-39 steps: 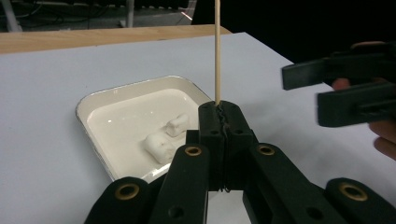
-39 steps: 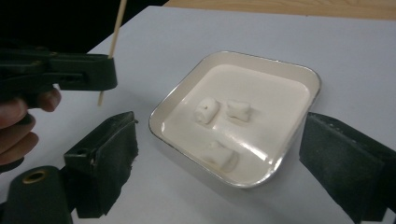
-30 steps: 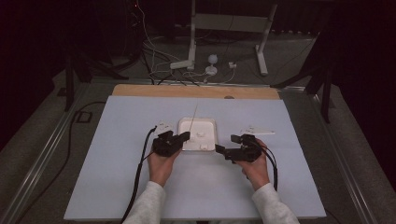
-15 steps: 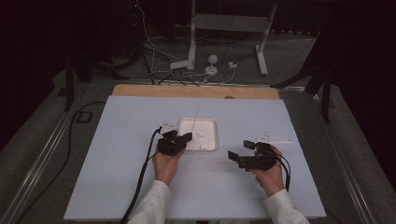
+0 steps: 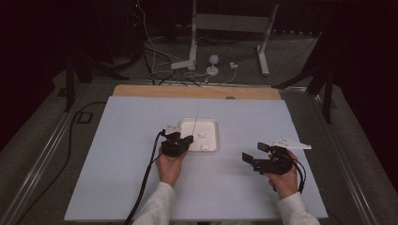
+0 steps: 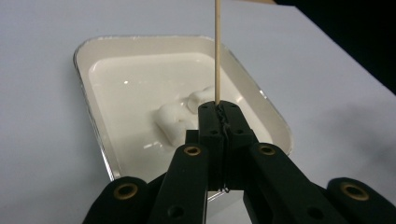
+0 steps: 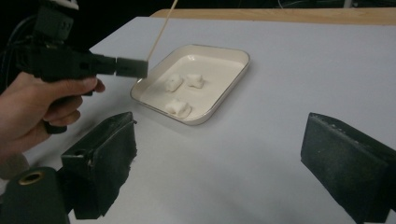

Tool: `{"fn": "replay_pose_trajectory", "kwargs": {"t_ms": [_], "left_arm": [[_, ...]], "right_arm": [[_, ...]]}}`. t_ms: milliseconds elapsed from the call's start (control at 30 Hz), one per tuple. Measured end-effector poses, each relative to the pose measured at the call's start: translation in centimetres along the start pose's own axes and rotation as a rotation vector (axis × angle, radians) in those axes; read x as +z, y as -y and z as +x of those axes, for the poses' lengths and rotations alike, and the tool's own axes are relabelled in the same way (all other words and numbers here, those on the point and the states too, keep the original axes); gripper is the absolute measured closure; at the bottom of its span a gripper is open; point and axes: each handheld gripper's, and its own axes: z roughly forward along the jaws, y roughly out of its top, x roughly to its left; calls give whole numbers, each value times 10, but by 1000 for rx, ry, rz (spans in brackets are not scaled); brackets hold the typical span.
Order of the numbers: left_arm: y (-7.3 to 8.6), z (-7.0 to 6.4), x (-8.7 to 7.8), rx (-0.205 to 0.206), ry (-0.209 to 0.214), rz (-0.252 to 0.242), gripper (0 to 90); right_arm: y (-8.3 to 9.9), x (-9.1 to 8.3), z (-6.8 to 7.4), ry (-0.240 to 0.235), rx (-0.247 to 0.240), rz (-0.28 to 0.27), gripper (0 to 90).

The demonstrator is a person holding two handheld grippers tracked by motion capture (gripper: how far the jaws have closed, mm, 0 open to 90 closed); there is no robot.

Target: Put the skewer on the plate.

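A shallow white tray (image 5: pixel 212 125) sits mid-table with three white lumps (image 7: pixel 178 107) in it. My left gripper (image 5: pixel 187 139) is at the tray's near-left corner, shut on a thin wooden skewer (image 6: pixel 216 51) that rises upright from its tips (image 6: pixel 218 112). Just past those tips lie two of the lumps (image 6: pixel 173 122). My right gripper (image 5: pixel 253 151) is held well to the right of the tray, nearer the front edge, open with nothing between its pads (image 7: pixel 107 163). The right gripper view takes in the tray (image 7: pixel 233 74), the left gripper (image 7: pixel 126 66) and the skewer (image 7: pixel 161 28).
The tray rests on a pale board (image 5: pixel 117 154) with a wooden strip (image 5: pixel 197 92) along its far edge. A white paper slip (image 5: pixel 293 143) lies just right of the right gripper. Beyond the table stand a frame (image 5: pixel 230 28) and loose cables (image 5: pixel 155 56).
My right gripper has drawn away from the tray, to the right and toward the front edge. The left gripper has stayed by the tray with the skewer.
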Motion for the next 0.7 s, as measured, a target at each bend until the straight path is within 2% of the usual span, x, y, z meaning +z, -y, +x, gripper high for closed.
{"fn": "replay_pose_trajectory", "kwargs": {"t_ms": [300, 533, 700], "left_arm": [[6, 2, 9, -51, -37, 38, 899], [7, 3, 14, -86, -33, 30, 893], [7, 1, 13, -80, 1, 2, 610]], "right_arm": [[-1, -4, -1, 4, -2, -12, 103], [-1, -3, -1, 4, -6, -10, 104], [-1, -4, 0, 5, -8, -11, 104]]}}
